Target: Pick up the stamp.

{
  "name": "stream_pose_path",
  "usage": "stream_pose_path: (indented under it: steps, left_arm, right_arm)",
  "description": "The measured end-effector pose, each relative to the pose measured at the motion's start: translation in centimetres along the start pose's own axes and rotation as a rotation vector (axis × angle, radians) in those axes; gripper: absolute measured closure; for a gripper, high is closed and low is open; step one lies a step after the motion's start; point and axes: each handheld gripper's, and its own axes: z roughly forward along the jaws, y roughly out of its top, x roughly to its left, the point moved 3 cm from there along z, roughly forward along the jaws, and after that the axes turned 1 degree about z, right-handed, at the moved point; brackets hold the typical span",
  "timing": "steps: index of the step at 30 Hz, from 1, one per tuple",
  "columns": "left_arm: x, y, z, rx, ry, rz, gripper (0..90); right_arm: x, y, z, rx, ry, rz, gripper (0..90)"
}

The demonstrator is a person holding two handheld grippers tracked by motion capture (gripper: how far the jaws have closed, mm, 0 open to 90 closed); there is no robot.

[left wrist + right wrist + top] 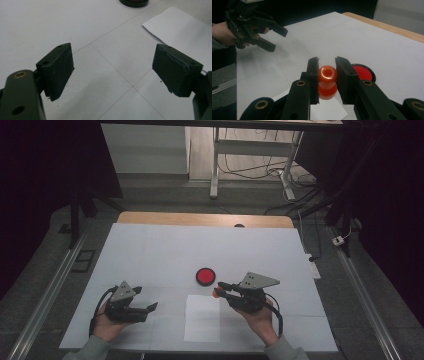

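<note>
White table (150, 250) in dark room; right gripper (327, 75) clamps orange piece (327, 82), left gripper (113, 68) gapes

The room is dark. Behind the wooden table (205, 219) stands a white desk frame (250, 150). Black cables (260, 170) lie on the grey floor (165, 195) under that desk frame.

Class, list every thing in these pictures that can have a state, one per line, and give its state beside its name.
Orange spool-shaped piece: clamped between the right gripper's jaws, lifted off the table.
Right gripper: shut on the orange piece.
Left gripper: open, nothing between its jaws.
Red disc in a black rim: lying flat on the table, untouched.
White paper sheet: lying flat, unfolded.
</note>
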Motion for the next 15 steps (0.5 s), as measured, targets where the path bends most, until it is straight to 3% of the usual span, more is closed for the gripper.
stream_pose_path:
  steps: [15]
  left_arm:
    - [-0.1,0.0,0.0,0.003,0.002,0.005,17.8]
  right_arm:
    - [1.6,-0.4,0.6,0.013,0.036,-0.020,72.0]
